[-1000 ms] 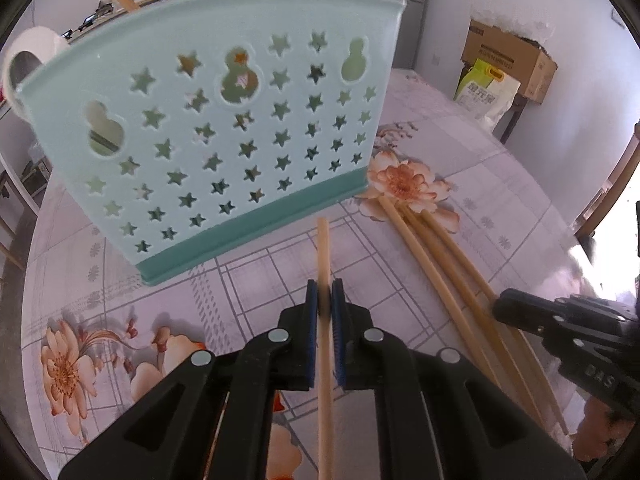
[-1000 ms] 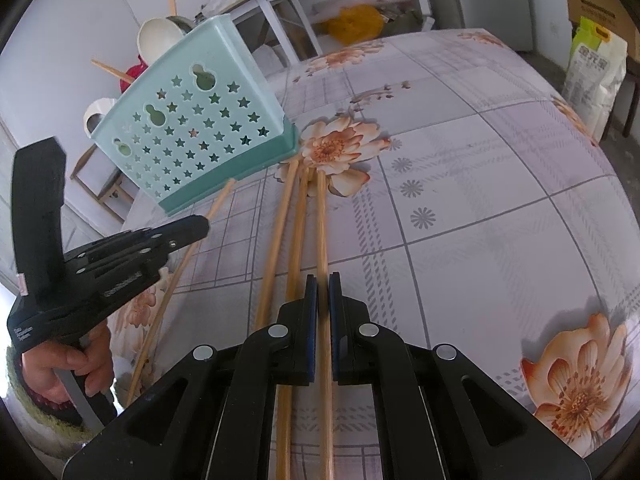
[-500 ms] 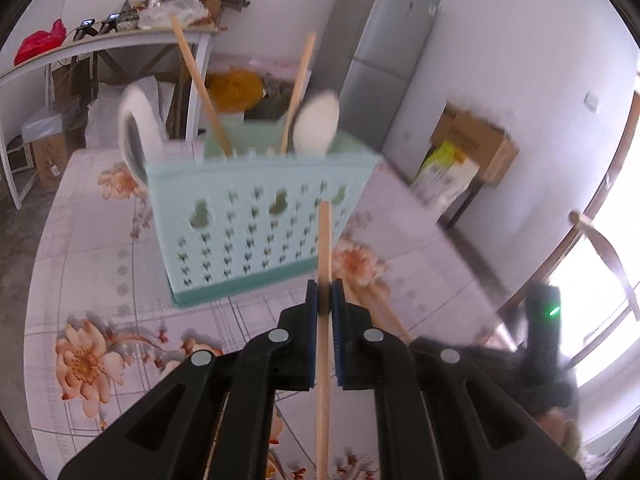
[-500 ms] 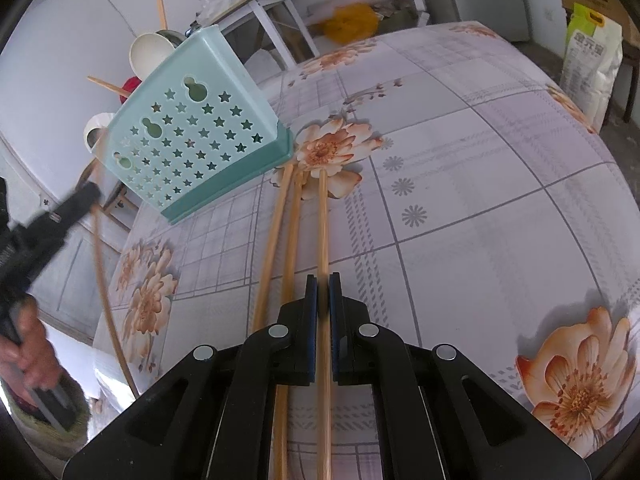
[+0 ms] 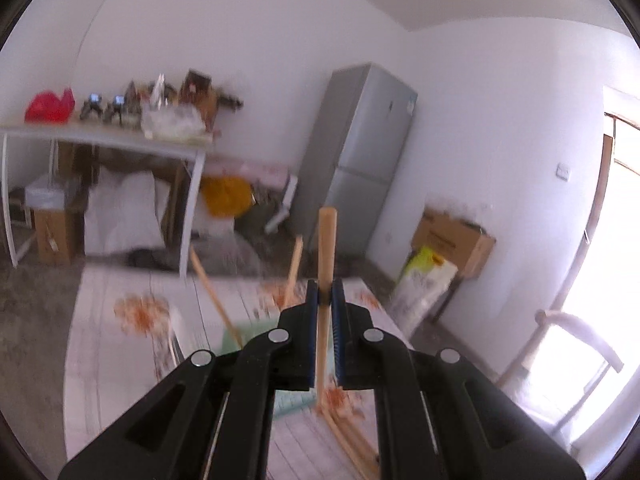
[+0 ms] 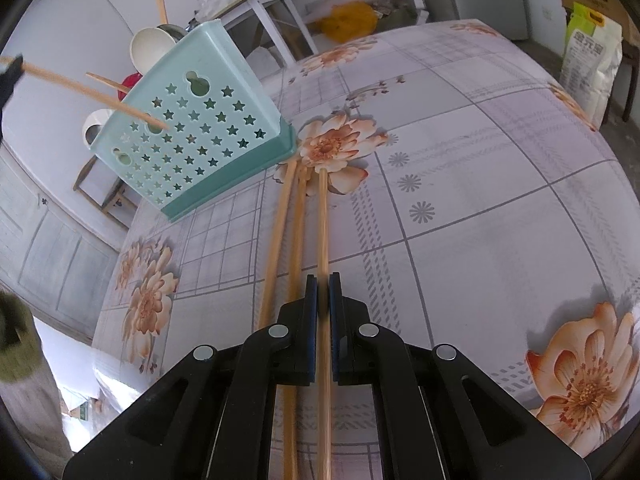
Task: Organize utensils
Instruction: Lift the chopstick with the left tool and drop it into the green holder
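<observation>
My left gripper (image 5: 325, 292) is shut on a wooden chopstick (image 5: 326, 248) and holds it upright, high above the table. The teal star-holed utensil basket (image 6: 192, 140) stands on the floral tablecloth; in the left wrist view only a blurred bit of it (image 5: 236, 338) shows below the fingers. In the right wrist view that chopstick (image 6: 96, 94) hangs in front of the basket. My right gripper (image 6: 323, 280) is shut on another chopstick (image 6: 323, 232) lying on the table, beside two more chopsticks (image 6: 286, 216).
The basket holds white ladles (image 6: 150, 46) and chopsticks (image 6: 161, 4). The floral tablecloth (image 6: 480, 184) spreads to the right. Beyond the table are a grey fridge (image 5: 360, 148), a cluttered side table (image 5: 108, 136), a cardboard box (image 5: 456, 240) and a chair (image 5: 568, 332).
My left gripper has lifted its chopstick off the table and tilted it upward, so the basket dropped low in its view. The right gripper has stayed put on its chopstick.
</observation>
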